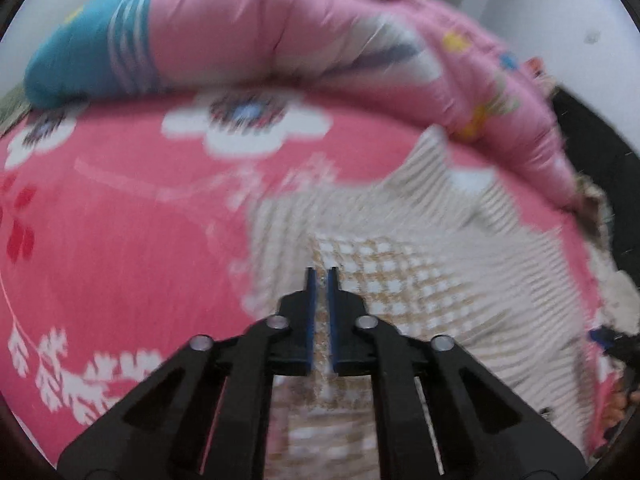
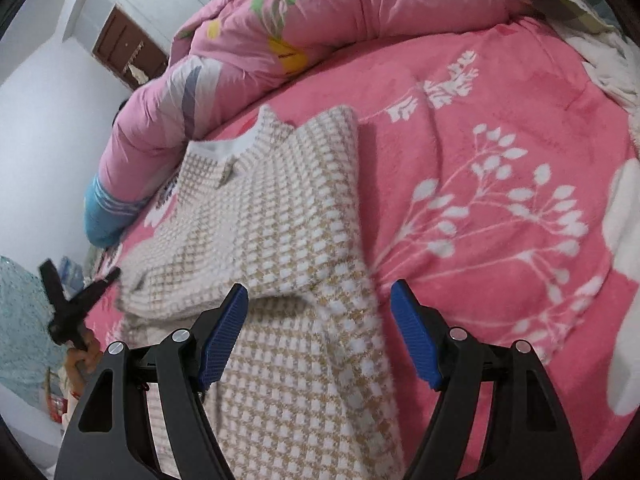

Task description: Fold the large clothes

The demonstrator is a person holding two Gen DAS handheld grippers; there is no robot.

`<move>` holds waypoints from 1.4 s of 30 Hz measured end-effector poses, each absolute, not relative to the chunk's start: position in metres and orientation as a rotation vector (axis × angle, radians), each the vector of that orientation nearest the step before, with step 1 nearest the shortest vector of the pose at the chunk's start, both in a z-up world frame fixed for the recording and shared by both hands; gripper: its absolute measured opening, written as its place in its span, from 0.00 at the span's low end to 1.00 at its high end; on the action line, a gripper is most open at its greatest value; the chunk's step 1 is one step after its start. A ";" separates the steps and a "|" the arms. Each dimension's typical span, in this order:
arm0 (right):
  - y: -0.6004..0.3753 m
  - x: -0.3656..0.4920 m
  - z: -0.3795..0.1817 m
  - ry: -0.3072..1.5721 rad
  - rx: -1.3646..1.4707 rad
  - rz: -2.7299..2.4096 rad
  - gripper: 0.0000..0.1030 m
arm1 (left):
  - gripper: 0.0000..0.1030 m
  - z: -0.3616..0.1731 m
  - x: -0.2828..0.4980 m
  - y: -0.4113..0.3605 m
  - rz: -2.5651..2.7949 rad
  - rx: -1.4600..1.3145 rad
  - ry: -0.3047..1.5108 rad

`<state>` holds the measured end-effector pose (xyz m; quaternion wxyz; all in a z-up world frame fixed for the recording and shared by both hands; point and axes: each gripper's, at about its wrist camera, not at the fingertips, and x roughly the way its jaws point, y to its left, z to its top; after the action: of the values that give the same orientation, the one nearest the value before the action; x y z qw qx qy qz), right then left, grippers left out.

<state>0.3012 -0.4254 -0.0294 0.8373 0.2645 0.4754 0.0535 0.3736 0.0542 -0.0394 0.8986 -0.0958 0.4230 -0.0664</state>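
Note:
A beige-and-white checked knit sweater (image 2: pixel 280 200) lies on the pink bed, with one part folded over the rest. In the left wrist view the sweater (image 1: pixel 420 280) fills the lower right. My left gripper (image 1: pixel 322 274) is shut, its blue pads pinching the knit at the edge of a layer. The right wrist view shows that left gripper (image 2: pixel 108 278) at the sweater's left edge, held by a hand (image 2: pixel 82 360). My right gripper (image 2: pixel 320 290) is open above the sweater's near part, and the cloth passes under its spread fingers untouched.
A pink bed cover (image 2: pixel 500 160) with white flowers lies under the sweater. A rolled pink quilt (image 2: pixel 320 20) with a blue end runs along the far side of the bed. White walls and a brown door (image 2: pixel 120 48) stand beyond.

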 end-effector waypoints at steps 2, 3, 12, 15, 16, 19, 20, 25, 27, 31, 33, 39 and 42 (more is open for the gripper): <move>-0.422 0.301 -0.032 1.015 0.544 0.114 0.70 | 0.02 -0.051 0.369 0.062 -0.135 -0.229 0.882; -0.420 0.303 -0.032 1.017 0.529 0.111 0.70 | 0.00 -0.052 0.366 0.065 -0.113 -0.226 0.875; -0.425 0.312 -0.021 0.979 0.456 0.080 0.70 | 0.00 -0.027 0.338 0.113 -0.119 -0.348 0.799; -0.424 0.320 -0.008 0.942 0.443 0.082 0.68 | 0.00 -0.005 0.337 0.092 -0.206 -0.327 0.759; -0.420 0.326 -0.002 0.928 0.430 0.088 0.64 | 0.02 0.000 0.340 0.081 -0.234 -0.313 0.758; -0.401 0.347 0.013 0.908 0.351 0.095 0.50 | 0.14 0.000 0.347 0.041 -0.296 -0.226 0.784; -0.392 0.356 0.015 0.910 0.319 0.113 0.45 | 0.17 -0.007 0.351 0.028 -0.292 -0.185 0.817; -0.362 0.398 -0.052 1.153 0.058 0.057 0.42 | 0.24 -0.061 0.356 0.015 -0.218 -0.131 0.895; -0.367 0.400 -0.066 1.170 0.057 0.096 0.41 | 0.24 -0.060 0.350 0.016 -0.229 -0.132 0.872; -0.372 0.413 -0.031 1.149 0.082 0.071 0.41 | 0.25 -0.061 0.349 0.020 -0.238 -0.151 0.868; -0.371 0.425 -0.019 1.106 0.069 0.060 0.41 | 0.25 -0.061 0.350 0.021 -0.236 -0.150 0.856; -0.384 0.474 -0.071 1.208 0.151 0.038 0.46 | 0.25 -0.060 0.345 0.019 -0.231 -0.143 0.836; -0.381 0.467 -0.052 1.191 0.160 -0.039 0.46 | 0.26 -0.054 0.341 0.019 -0.228 -0.142 0.830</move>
<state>0.4672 -0.3813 -0.0523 0.8247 0.0755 0.5602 -0.0185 0.3411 0.0186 -0.0539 0.9064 -0.0689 0.4020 -0.1102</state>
